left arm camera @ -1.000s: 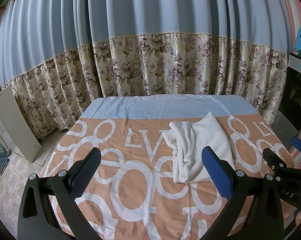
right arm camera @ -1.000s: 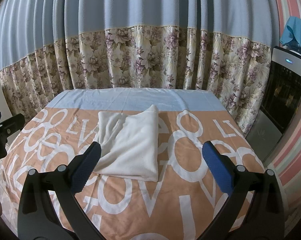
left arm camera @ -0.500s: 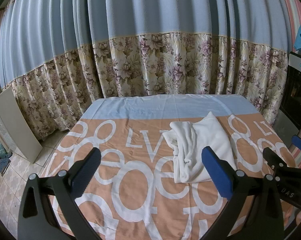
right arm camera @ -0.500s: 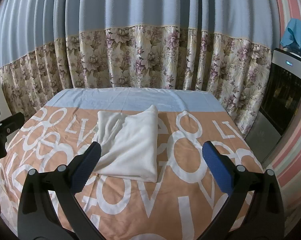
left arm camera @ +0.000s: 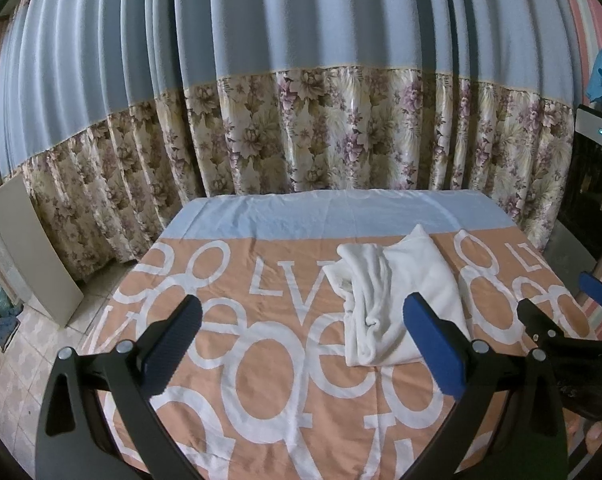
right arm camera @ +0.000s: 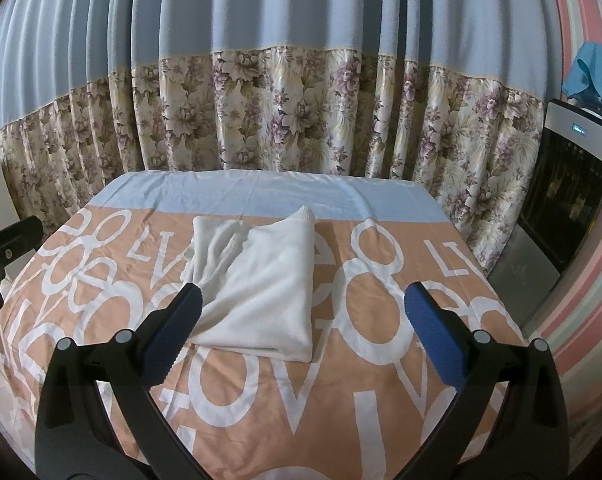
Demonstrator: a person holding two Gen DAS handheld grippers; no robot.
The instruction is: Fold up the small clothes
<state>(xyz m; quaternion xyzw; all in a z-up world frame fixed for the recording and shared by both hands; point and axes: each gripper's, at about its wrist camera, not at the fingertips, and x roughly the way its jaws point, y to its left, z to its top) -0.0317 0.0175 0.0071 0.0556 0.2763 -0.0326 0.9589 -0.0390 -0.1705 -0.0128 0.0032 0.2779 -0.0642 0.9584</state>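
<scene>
Since the frames 1 second back, little differs: both grippers have drawn very slightly back and the white garment lies just as it did. Nearest in the left wrist view, the left gripper (left arm camera: 301,336) hangs spread wide and empty over the tabletop, its blue pads (left arm camera: 435,350) well apart. In the right wrist view the right gripper (right arm camera: 303,330) is likewise spread wide, grasping nothing. Beyond them lies the white garment (right arm camera: 261,280), folded into a rough rectangle on the orange cloth (right arm camera: 381,380) with its big white letters; 1 side is smooth, the other bunched in loose pleats. The garment sits ahead of the right gripper, its near edge between the 2 fingers but untouched, and ahead and to the right of the left gripper. Behind the garment runs the cloth's pale blue band, and beyond that hangs the blue-and-floral curtain (left arm camera: 301,120).
</scene>
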